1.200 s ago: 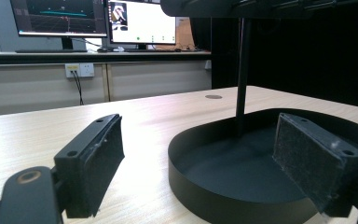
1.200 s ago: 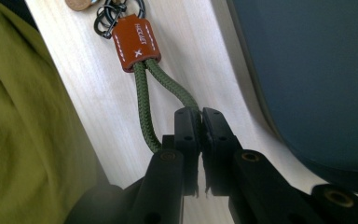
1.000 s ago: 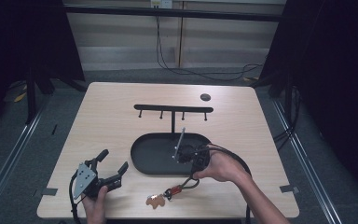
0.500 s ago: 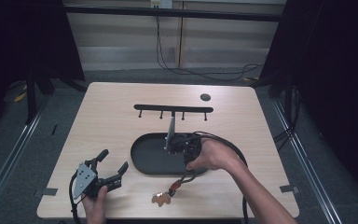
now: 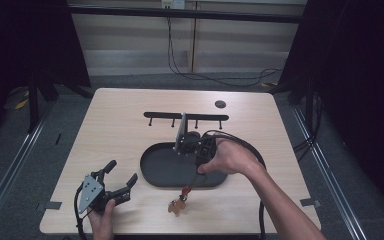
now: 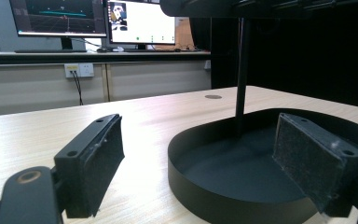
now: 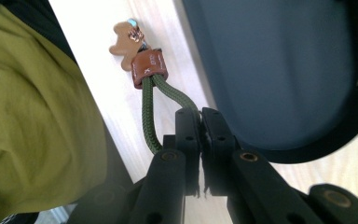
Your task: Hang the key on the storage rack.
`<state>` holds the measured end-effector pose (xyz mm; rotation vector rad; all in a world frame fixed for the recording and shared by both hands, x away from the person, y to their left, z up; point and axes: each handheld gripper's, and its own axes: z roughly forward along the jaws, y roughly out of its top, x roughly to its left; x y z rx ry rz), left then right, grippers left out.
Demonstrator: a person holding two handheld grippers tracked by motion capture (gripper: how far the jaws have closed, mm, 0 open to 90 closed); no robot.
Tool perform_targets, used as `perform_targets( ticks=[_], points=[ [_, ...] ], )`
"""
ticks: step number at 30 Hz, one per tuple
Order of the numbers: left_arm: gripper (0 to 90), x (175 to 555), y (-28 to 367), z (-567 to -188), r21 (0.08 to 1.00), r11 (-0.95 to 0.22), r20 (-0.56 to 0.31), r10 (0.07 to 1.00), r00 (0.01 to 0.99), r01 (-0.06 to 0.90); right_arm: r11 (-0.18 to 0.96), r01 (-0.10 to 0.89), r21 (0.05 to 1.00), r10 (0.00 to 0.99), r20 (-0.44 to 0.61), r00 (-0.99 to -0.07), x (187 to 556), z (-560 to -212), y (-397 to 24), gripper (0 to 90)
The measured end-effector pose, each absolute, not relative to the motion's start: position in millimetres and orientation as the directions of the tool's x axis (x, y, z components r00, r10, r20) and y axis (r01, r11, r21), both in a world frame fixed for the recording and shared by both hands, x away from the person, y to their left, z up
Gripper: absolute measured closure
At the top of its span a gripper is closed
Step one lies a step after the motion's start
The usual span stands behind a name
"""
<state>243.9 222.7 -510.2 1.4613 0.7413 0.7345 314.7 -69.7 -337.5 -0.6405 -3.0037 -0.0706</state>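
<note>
The left gripper (image 5: 122, 181), jaws apart, is resting beside the tray (image 5: 152, 172). The right gripper (image 7: 200, 122) is clamping the green cord loop (image 7: 150, 122) of a keychain (image 5: 178, 204), which is dangling just in front of the tray. Pinched so thinly, the loop may be slipping free.

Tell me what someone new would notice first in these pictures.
Probably the right gripper, its jaws shut on a green cord loop from which a small brown charm dangles down to the table's near edge. Next, the black oval tray at mid-table, with a black hook rail standing above it. The left gripper rests open at the near left corner.
</note>
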Motion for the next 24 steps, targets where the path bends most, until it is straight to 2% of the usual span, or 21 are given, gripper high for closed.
perform_targets(
  ticks=[6, 24],
  points=[
    [15.7, 243.9, 222.6, -510.3, 1.000, -0.013, 0.003, 0.810, 0.586, 0.012, 0.924, 0.382, 0.035, 0.379, 0.073, -0.923, 315.2, -325.2, -69.4, 86.0],
    [15.7, 243.9, 222.6, -510.2, 1.000, -0.013, 0.003, 0.810, 0.587, 0.013, 0.901, 0.413, 0.131, 0.399, 0.125, -0.909, 331.5, -284.9, -72.7, 85.9]
  ],
)
